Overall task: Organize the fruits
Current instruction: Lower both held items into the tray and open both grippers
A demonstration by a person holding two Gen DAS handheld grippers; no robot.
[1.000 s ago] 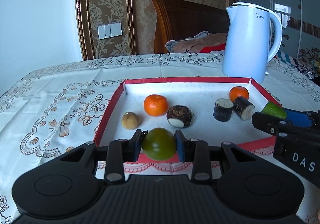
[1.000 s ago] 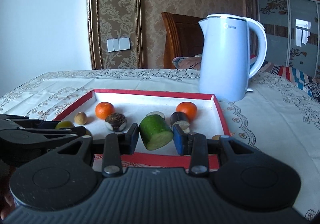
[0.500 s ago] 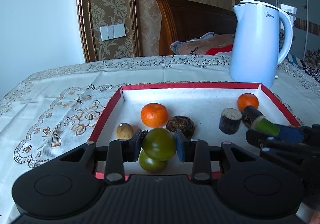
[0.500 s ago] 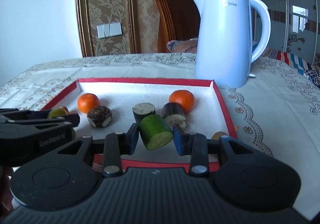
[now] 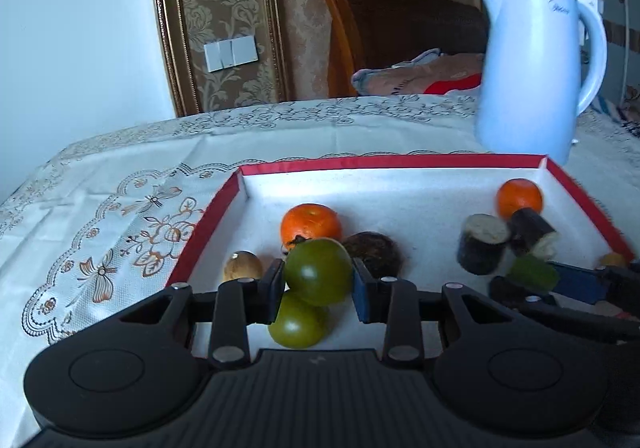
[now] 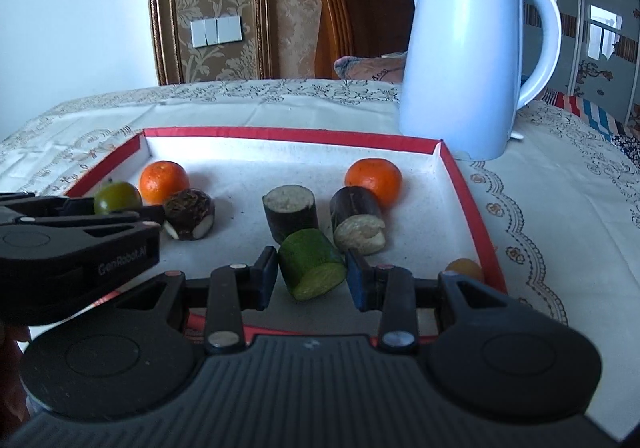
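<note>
We were mid-placement over the red tray (image 6: 464, 184): left gripper (image 5: 318, 284) clamped on a green fruit (image 5: 318, 272), right gripper (image 6: 312, 274) clamped on a green cut piece (image 6: 312, 268); next we needed to lower both and release.

Left tool (image 5: 318, 282) tilted downward, jaws clamped on round green fruit (image 5: 318, 272). Right tool (image 6: 312, 274) tilted downward, jaws clamped on green cut piece (image 6: 312, 270).

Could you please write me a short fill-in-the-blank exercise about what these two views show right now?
1. The left tongs grip a round ____ fruit.
2. The right tongs grip a cut green chunk above the ____-rimmed tray.
3. Behind the tray stands a white ____.
4. The tray holds ____ oranges.

Missing words: green; red; kettle; two
</note>
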